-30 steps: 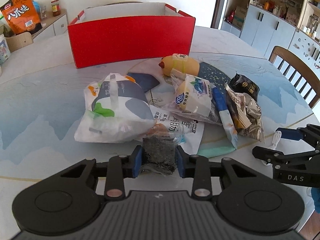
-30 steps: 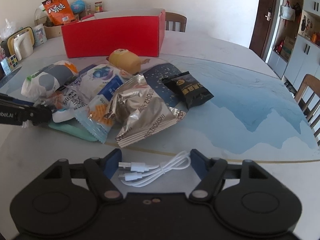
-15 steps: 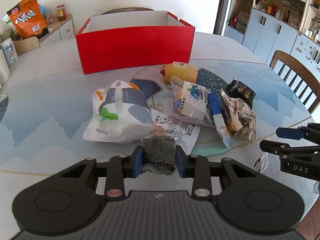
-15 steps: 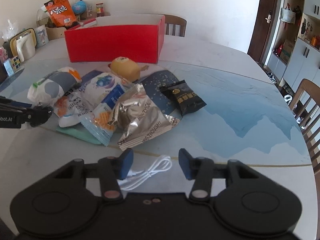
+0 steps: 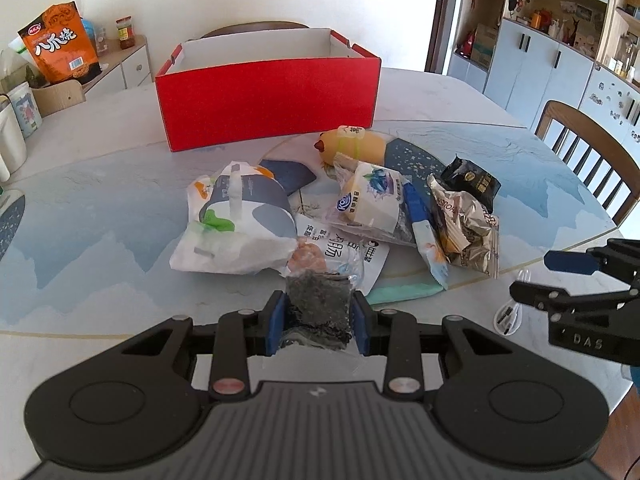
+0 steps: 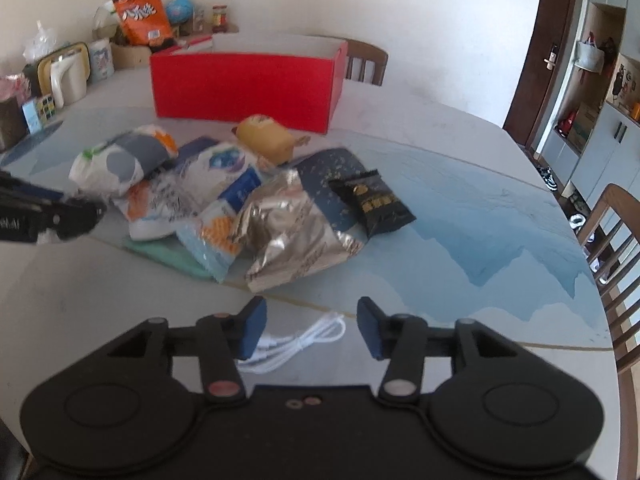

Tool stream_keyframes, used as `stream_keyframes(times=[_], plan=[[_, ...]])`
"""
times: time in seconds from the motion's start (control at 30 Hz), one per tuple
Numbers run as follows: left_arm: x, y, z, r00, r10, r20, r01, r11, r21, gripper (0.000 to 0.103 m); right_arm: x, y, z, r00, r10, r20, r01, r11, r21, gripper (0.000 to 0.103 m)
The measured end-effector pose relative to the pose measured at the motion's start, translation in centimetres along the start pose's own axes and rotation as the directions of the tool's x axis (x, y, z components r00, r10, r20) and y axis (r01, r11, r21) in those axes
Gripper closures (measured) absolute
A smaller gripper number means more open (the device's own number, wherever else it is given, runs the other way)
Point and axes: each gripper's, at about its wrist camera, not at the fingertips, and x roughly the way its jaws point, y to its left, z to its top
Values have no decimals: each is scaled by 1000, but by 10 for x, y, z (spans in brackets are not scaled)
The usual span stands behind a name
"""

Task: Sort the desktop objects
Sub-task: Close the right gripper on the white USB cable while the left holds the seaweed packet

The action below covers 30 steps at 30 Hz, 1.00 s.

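Our left claw grips a dark packet: light, crinkly, slippery; hold mid-body. Right claw stands open above the limp cable; box ahead.

Both wrist views low, sharing snack pile

Blue-and-white patterned table with red box, heaped snack packets, white cable.
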Motion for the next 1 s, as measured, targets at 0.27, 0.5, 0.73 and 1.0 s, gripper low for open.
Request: stream_keyframes(times=[0.27,0.5,0.73,1.0], plan=[[-1,4,-4,1000,4,-8,-4,1000,-10,70,0,3,-2,997,79,14,-78,997,-22,14],[2,7,-3,1000,5,-13,-5,1000,-8,70,19,8,-7,997,66,-30,-67,996,-64,14],[4,6,-5,1000,3,-18,-3,1000,-3,70,26,-1,-10,994,99,-43,-99,995,-5,16],[4,5,-4,1000,5,-17,-5,1000,-3,70,24,-5,-8,994,99,-37,-98,995,20,29]])
